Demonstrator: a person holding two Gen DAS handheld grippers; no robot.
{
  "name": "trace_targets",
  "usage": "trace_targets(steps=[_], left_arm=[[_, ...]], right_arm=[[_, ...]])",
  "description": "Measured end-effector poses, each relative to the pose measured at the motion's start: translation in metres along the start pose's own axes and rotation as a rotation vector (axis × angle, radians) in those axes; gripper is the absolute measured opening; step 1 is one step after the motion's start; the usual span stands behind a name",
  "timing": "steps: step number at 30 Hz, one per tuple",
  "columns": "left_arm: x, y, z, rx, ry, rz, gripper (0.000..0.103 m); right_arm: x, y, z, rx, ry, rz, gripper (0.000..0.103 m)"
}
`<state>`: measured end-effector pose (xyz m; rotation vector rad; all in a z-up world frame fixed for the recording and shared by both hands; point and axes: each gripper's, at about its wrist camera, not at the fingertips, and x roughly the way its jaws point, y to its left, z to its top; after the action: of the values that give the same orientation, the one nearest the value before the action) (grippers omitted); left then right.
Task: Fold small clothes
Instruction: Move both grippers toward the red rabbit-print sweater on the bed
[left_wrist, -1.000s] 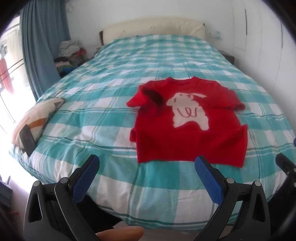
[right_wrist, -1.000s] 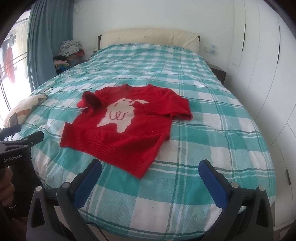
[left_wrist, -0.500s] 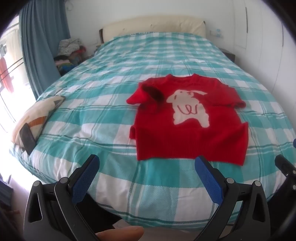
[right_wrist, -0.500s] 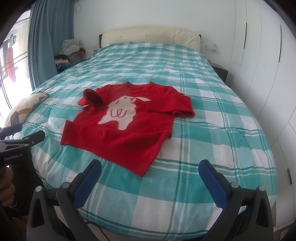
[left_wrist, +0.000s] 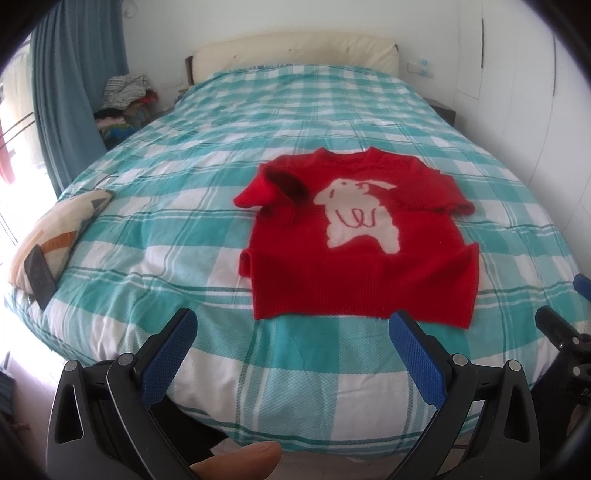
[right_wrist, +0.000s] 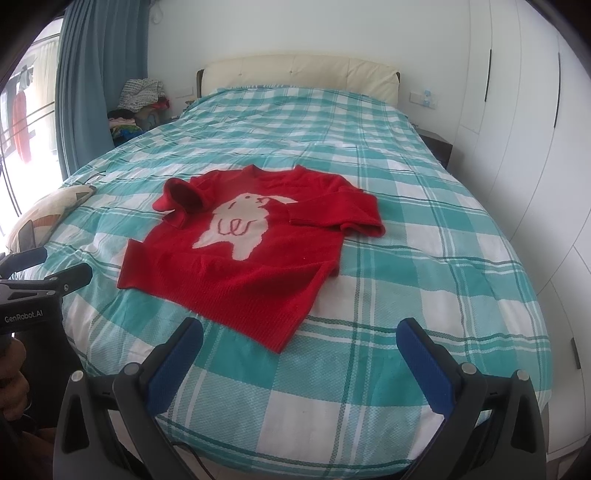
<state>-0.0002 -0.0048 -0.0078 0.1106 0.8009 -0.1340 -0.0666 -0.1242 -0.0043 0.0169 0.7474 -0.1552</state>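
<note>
A small red sweater (left_wrist: 354, 258) (right_wrist: 251, 254) with a white animal on its chest lies face up on the bed, neck toward the headboard. Its left sleeve (left_wrist: 273, 188) is curled up and folded inward; its right sleeve (right_wrist: 340, 214) lies bent across the side. My left gripper (left_wrist: 291, 343) hovers open above the bed's near edge, just short of the sweater's hem, with nothing between its blue pads. My right gripper (right_wrist: 299, 350) is open too, near the hem's right corner, and holds nothing. The left gripper's body (right_wrist: 33, 280) shows at the left edge of the right wrist view.
The bed wears a teal and white checked cover (left_wrist: 207, 192) (right_wrist: 424, 280). A cushion (left_wrist: 55, 229) with a dark phone (left_wrist: 38, 275) on it lies at the left edge. Piled clothes (left_wrist: 125, 99) and a blue curtain (right_wrist: 92, 81) stand at back left; white wardrobes (right_wrist: 524, 122) line the right.
Both grippers have moved slightly forward toward the bed, so the sweater sits a little closer and lower in view. Both stayed open; the sweater has not moved.
</note>
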Motion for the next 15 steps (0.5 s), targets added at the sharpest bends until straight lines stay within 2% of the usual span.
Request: trace_targets(steps=[3,15], left_arm=[[0.0017,-0.0003,0.0006,-0.008,0.009,-0.03,0.103],[0.0096,-0.0049,-0.0063,0.04,0.047,-0.004,0.103]], right_arm=[[-0.0003,-0.0029,-0.0004,0.007,-0.003,0.001,0.103],[0.0038,-0.0076,-0.0007,0.025,0.008,0.001,0.103]])
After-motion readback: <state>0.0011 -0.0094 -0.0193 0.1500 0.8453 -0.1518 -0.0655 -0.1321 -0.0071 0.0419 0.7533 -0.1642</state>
